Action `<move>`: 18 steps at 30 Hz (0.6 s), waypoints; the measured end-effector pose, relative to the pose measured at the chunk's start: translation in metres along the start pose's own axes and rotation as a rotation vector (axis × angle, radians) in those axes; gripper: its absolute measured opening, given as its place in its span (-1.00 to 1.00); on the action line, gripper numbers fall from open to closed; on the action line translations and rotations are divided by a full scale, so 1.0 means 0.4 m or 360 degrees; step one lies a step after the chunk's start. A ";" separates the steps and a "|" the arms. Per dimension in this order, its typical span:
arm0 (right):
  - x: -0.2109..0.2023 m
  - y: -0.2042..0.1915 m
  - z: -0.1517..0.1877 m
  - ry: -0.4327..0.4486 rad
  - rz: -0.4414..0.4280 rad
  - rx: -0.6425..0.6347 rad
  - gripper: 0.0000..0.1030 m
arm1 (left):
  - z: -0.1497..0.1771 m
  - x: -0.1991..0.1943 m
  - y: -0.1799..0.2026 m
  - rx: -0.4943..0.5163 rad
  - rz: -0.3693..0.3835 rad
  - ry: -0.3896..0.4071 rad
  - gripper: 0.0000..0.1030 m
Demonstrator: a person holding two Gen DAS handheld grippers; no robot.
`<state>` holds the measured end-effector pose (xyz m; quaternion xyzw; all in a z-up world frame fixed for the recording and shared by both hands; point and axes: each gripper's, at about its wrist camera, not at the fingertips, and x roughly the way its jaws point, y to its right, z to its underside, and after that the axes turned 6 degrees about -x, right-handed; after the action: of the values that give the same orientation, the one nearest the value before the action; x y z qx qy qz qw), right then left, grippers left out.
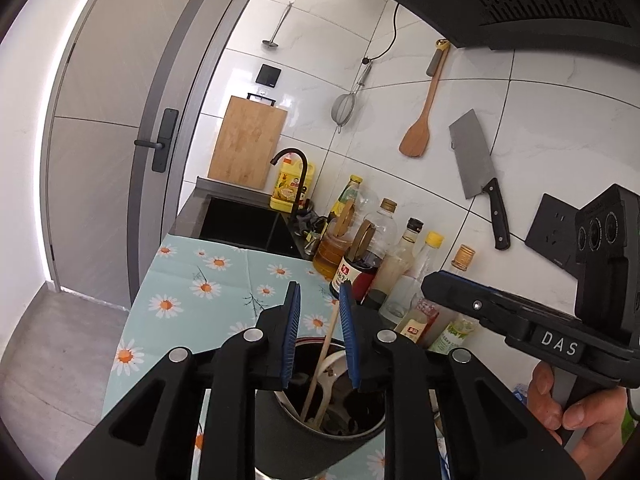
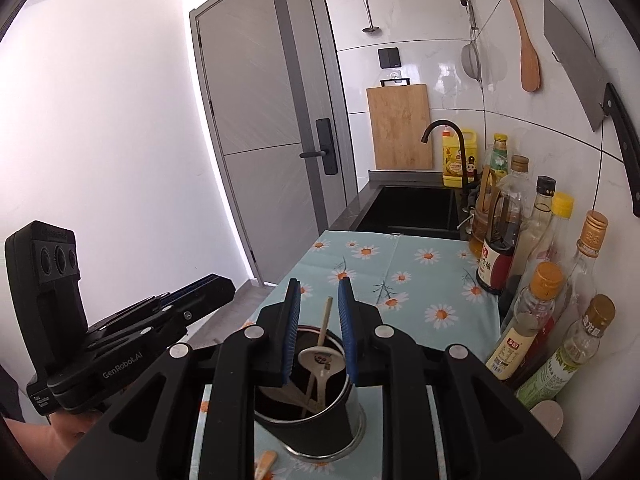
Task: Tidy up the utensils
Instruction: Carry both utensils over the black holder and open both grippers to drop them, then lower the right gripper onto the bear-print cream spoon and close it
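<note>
1. My left tongs (image 1: 319,300) hover just above the dark utensil holder (image 1: 320,432) at the near edge of the desk (image 1: 224,280), jaws a little apart. A wooden chopstick (image 1: 326,344) rises between the blue pads, but I see a gap on each side – nothing is gripped.
2. My right tongs (image 2: 319,300) sit over the same holder (image 2: 316,424), also slightly parted and empty; the tip of a pale stick (image 2: 325,320) stands up between the pads without touching them.
3. To do this step well, I judge both pairs should lift straight up and clear, so the pads don't snag the chopstick or the stick and tip them back out.
4. I'd keep the lift slow – the holder looks light and stands on a loose daisy-print cloth (image 2: 400,272), so a sideways nudge could slide or topple it.
5. The holder is a round cup, dark inside, with a shiny metal rim at its foot. It holds a white ceramic spoon (image 2: 320,360), bowl up, plus the leaning sticks.
6. One small orange-tipped piece (image 2: 266,462) lies on the cloth just near of the holder – what it is I cannot tell, possibly a utensil left to collect.
7. Bottles (image 2: 528,320) crowd the right side along the wall, so I'd steer away from there.
</note>
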<state>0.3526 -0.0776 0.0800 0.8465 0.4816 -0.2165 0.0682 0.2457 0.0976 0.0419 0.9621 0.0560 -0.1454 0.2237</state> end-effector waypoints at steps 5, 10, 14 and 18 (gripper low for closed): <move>-0.050 -0.017 0.024 -0.0005 -0.0092 0.0053 -0.45 | 0.002 -0.059 0.015 0.0016 0.0003 -0.0008 -0.60; -0.077 -0.030 0.066 -0.0064 -0.0155 0.0104 -0.44 | 0.024 -0.114 0.008 0.0015 -0.0029 -0.0048 -0.46; -0.085 -0.047 0.103 -0.0115 -0.0203 0.0135 -0.44 | 0.057 -0.155 0.000 0.0025 -0.0078 -0.0100 -0.46; -0.083 -0.068 0.151 -0.0185 -0.0255 0.0155 -0.44 | 0.098 -0.185 -0.016 0.0013 -0.0125 -0.0163 -0.46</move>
<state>0.2967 -0.1091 0.0427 0.7935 0.5319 -0.2933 0.0372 0.1642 0.0828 0.0281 0.9514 0.0815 -0.2035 0.2165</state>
